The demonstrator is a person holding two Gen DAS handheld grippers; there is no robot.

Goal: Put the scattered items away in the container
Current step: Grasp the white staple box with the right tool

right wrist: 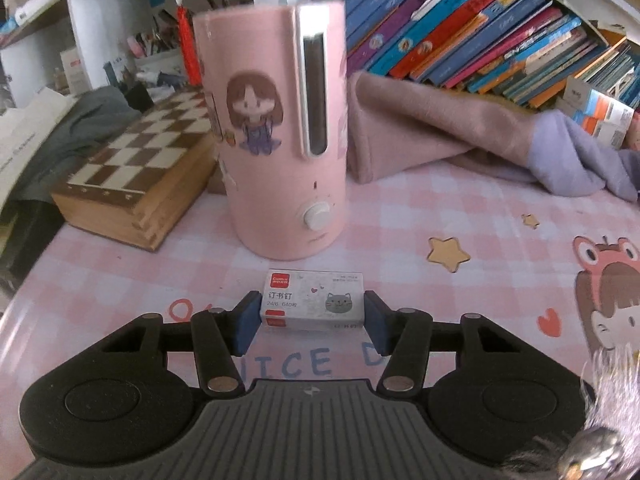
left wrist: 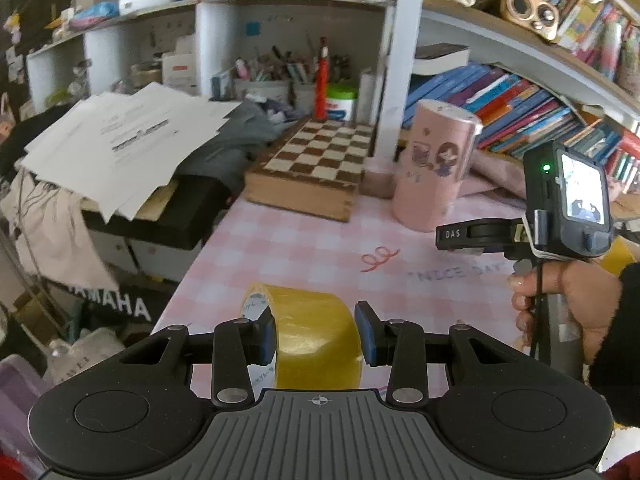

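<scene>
Left hand-held gripper (left wrist: 316,334) is gripping a roll of yellow tape (left wrist: 308,338): the left blue pad is sitting inside the roll's core and the right pad against its outer face, so the jaws are pinching one wall of the ring at a narrow setting. The roll is standing on edge over the near left part of the pink checked tabletop (left wrist: 304,248).

Right hand-held gripper (right wrist: 312,316) is sitting at a middling width around a small white box of staples (right wrist: 314,304). The box is lying flat on the tabletop, crosswise between the blue pads; the left pad is touching its end, while at the right pad contact is too close to call. A person's hand (left wrist: 560,304) is holding this gripper's handle, seen from the left wrist camera.

Just behind the box a tall pink cylinder with cartoon stickers (right wrist: 280,140) is standing upright. A wooden chessboard case (right wrist: 136,176) is lying to its left, folded pink cloth (right wrist: 432,136) to its right.
</scene>
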